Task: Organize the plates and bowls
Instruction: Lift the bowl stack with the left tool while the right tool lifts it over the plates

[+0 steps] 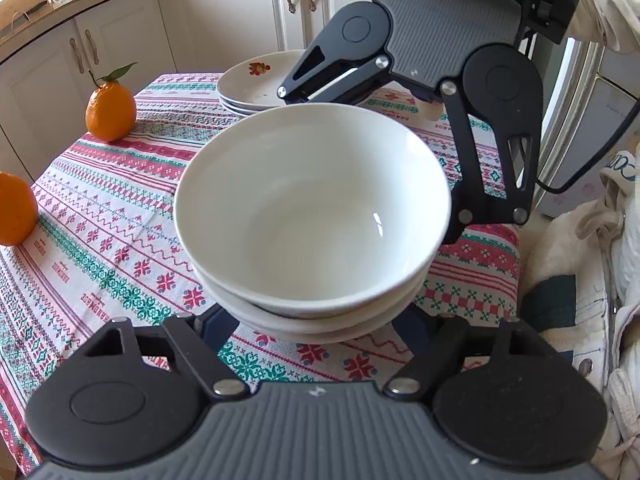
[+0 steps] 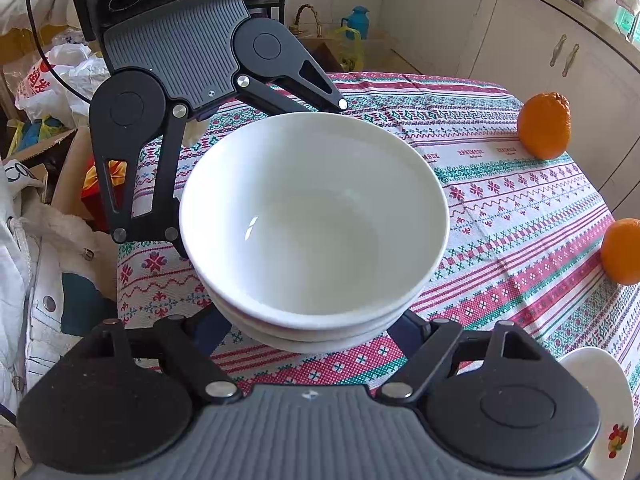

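A stack of white bowls (image 1: 312, 216) stands in the middle of the patterned tablecloth (image 1: 100, 216); it also fills the centre of the right wrist view (image 2: 316, 220). My left gripper (image 1: 316, 326) is spread wide around the stack's near base, fingertips hidden under the bowls. My right gripper (image 1: 404, 148) faces it from the far side, its fingers spread around the stack; in its own view the right gripper (image 2: 316, 332) straddles the base and the left gripper (image 2: 256, 176) shows opposite. A stack of white plates (image 1: 256, 80) with a fruit print lies behind the bowls, and at the lower right of the right wrist view (image 2: 608, 412).
Two oranges (image 1: 110, 112) (image 1: 14, 208) sit on the left of the table; they show at the right in the right wrist view (image 2: 544, 126) (image 2: 622, 250). White cabinets (image 1: 200, 12) stand behind. Bags and cloth (image 1: 592, 240) crowd the table's right side.
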Available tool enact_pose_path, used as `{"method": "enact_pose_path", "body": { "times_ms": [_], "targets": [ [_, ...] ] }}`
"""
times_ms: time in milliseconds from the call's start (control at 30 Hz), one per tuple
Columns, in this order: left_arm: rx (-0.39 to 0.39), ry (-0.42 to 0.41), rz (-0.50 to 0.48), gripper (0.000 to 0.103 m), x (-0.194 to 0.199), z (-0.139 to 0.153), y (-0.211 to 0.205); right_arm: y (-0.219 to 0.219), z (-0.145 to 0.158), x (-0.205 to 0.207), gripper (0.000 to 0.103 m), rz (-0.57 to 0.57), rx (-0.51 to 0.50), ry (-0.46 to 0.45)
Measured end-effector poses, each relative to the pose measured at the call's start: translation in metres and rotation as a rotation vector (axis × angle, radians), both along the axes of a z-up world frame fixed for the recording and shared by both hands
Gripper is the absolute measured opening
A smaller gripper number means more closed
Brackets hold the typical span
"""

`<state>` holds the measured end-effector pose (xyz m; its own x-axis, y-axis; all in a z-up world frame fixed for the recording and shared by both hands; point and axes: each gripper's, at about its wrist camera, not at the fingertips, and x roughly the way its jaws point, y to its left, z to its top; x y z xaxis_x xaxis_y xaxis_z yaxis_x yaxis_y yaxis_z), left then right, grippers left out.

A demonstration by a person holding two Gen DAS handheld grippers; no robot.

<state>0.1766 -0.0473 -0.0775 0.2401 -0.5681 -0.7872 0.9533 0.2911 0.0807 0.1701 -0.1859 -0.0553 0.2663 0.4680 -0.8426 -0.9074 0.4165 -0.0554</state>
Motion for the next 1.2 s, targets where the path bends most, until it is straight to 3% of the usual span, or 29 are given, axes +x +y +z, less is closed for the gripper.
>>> {"method": "enact_pose_path", "body": {
  "times_ms": [567,833,1200],
  "targets": [
    [-0.012,-0.018,0.009,0.082,-0.005,0.02,-0.022,-0.02,0.016,0.004,0.086,-0.013,0.015,0.02],
    [-0.032,-0.052,-0.023,0.082,0.006,0.039,-0.065,-0.064,0.038,0.008,0.086,-0.043,0.016,-0.018],
    [-0.048,-0.1,-0.115,0.082,0.056,0.044,-0.142,-0.139,0.046,0.037,0.086,-0.157,-0.01,-0.07]
  ]
}}
